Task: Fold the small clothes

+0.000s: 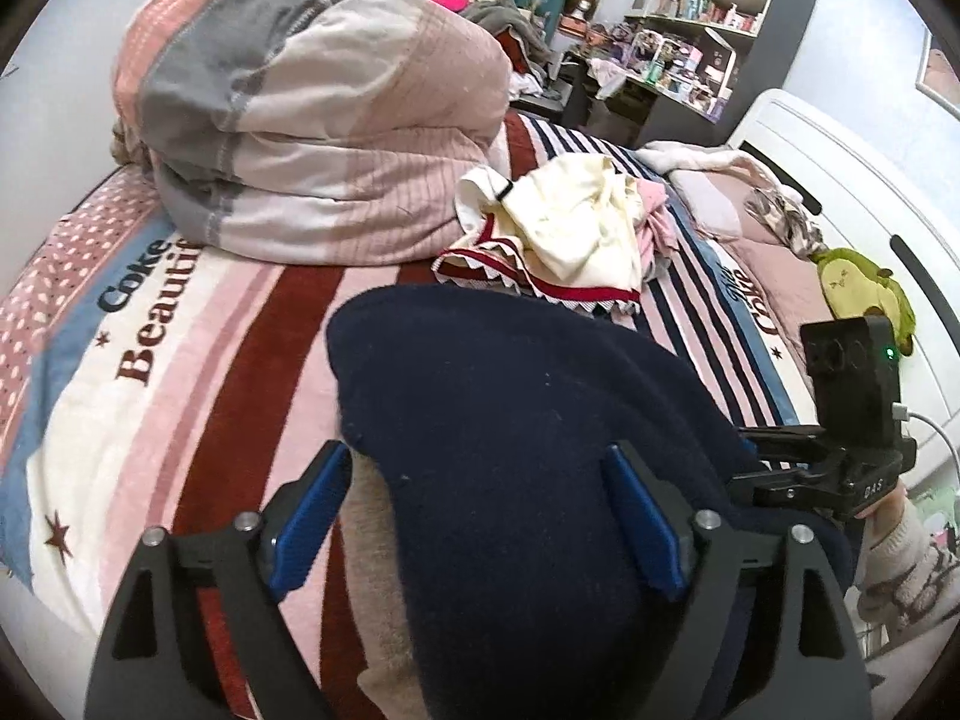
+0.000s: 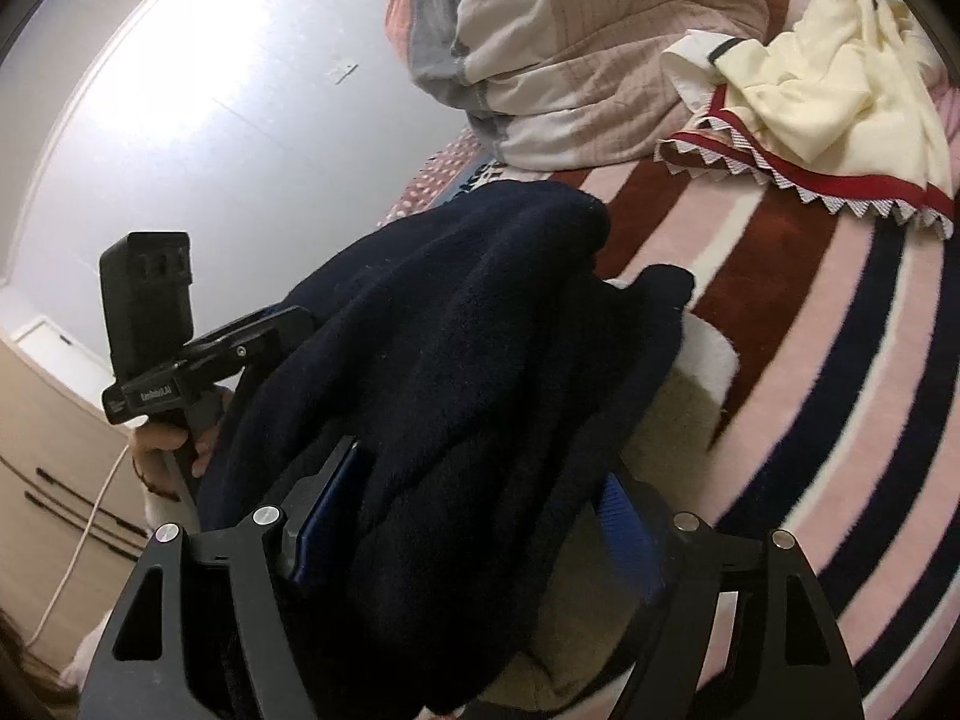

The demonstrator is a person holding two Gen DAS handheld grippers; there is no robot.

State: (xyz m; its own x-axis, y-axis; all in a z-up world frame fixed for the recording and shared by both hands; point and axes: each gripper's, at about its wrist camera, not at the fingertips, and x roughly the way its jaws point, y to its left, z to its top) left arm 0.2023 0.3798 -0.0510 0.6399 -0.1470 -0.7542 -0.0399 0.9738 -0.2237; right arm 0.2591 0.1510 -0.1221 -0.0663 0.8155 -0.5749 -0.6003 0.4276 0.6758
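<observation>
Home bedroom, bed with striped blanket [image 1: 198, 324], folded quilt [image 1: 312, 120], cluttered shelves [image 1: 708, 6], plush toy [image 1: 864, 288]

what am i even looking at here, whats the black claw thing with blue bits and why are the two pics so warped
The claws are hand-held two-finger grippers, one in each of a person's hands. Each picture comes from a fisheye camera riding on one gripper, hence the warping. The left gripper and right gripper both have their blue pads spread, with a navy fleece garment lying between them, apparently not pinched. It rests on a striped blanket on a bed. Behind lie a folded quilt and a cream garment with red trim.
</observation>
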